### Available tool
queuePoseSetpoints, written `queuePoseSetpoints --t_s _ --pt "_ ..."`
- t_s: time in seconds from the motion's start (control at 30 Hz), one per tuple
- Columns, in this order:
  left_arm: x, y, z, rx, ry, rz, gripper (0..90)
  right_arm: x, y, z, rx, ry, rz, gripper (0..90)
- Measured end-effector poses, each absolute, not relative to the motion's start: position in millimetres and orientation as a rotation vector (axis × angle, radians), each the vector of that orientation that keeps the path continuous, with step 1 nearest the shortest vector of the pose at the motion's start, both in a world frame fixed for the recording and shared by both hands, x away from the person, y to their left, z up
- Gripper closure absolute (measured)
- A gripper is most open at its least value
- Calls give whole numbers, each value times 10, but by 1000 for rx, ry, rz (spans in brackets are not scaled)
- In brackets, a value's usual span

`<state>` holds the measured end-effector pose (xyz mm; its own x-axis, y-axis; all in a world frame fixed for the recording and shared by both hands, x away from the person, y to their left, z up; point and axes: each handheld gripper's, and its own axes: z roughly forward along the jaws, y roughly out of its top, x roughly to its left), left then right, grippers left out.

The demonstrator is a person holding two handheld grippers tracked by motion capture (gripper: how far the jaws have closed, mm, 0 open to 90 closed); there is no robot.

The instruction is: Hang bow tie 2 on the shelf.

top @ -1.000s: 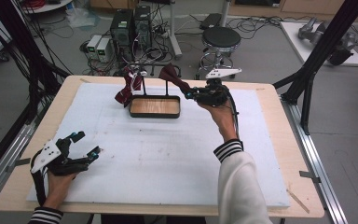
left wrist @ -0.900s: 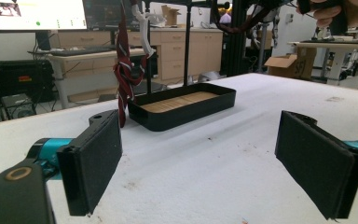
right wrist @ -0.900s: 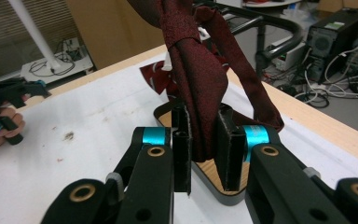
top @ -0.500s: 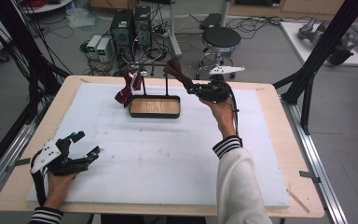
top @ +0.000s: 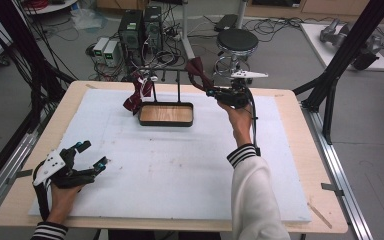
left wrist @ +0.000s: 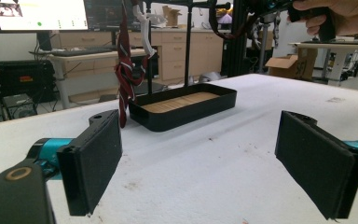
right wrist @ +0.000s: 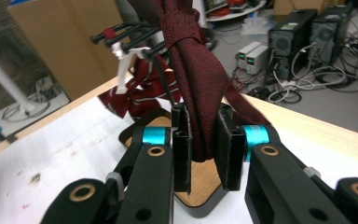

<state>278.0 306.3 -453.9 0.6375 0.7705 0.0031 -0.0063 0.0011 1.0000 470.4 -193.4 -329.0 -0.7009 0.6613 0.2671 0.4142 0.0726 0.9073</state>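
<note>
Jaws of the right gripper pinched a dark red tie beside the rack, above its tray. Draping it well probably meant lifting clear over the bar first. Left gripper rested open on the counter, well away.

I am holding the right tool clamped on a dark red tie beside the rack above the tray, while my left tool is resting agape near the table front.
</note>
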Motion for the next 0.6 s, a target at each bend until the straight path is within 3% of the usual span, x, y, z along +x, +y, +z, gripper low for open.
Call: queuePoseSetpoints --t_s 0.6 --pt "2779 3060 -4539 1457 679 691 153 4813 -2055 -3447 1292 2094 1601 791"
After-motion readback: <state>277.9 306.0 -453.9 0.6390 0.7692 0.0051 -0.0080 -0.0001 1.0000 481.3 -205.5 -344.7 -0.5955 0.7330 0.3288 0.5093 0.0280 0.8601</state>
